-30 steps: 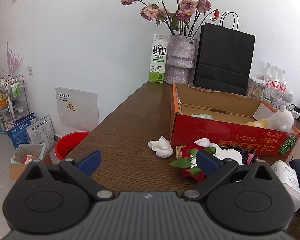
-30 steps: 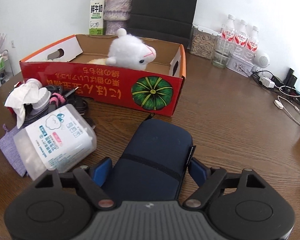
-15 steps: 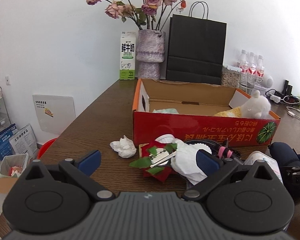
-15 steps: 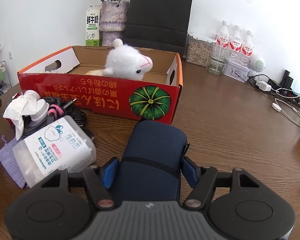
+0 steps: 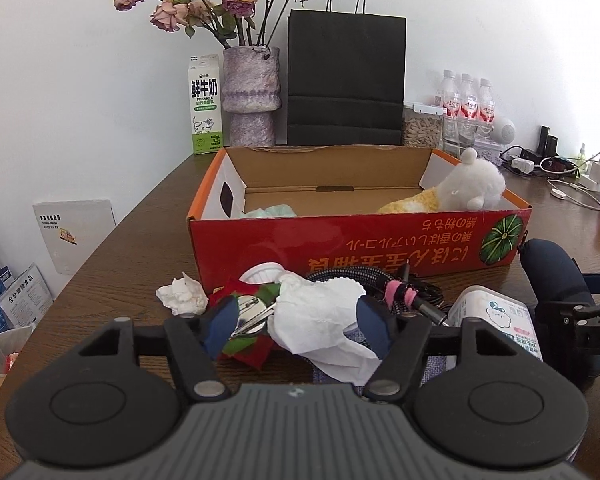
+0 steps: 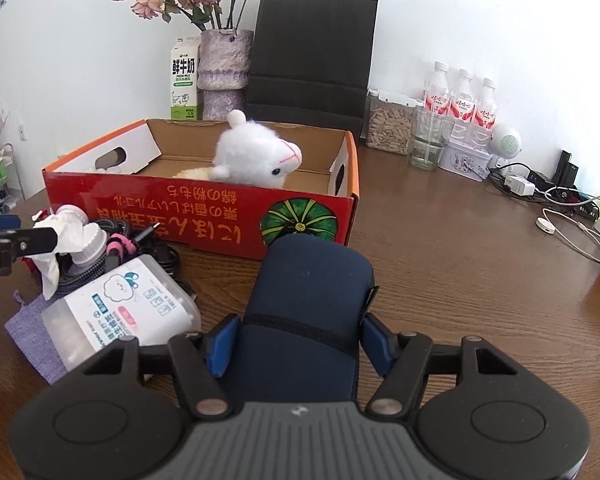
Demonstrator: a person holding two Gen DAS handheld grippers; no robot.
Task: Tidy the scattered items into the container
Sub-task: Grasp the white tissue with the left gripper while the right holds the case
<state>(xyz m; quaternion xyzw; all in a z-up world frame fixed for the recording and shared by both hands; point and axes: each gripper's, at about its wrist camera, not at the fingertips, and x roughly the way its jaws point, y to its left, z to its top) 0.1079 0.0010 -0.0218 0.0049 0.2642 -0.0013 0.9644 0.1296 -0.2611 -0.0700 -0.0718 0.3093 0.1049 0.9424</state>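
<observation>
fingers [image 5: 224,320] of my left hand just closed in part-way around the white tissue [image 5: 316,320] on the bench [image 5: 132,264], before the red box [image 5: 340,240]. right view: fingers [image 6: 220,344] clamp the navy pouch [image 6: 308,300] beside that box [image 6: 204,216].

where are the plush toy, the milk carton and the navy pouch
plush toy [image 6: 260,156]: right wrist view, on its white head, inside the box
milk carton [image 5: 205,104]: left wrist view, on its printed front face
navy pouch [image 6: 312,292]: right wrist view, on its top fabric
</observation>
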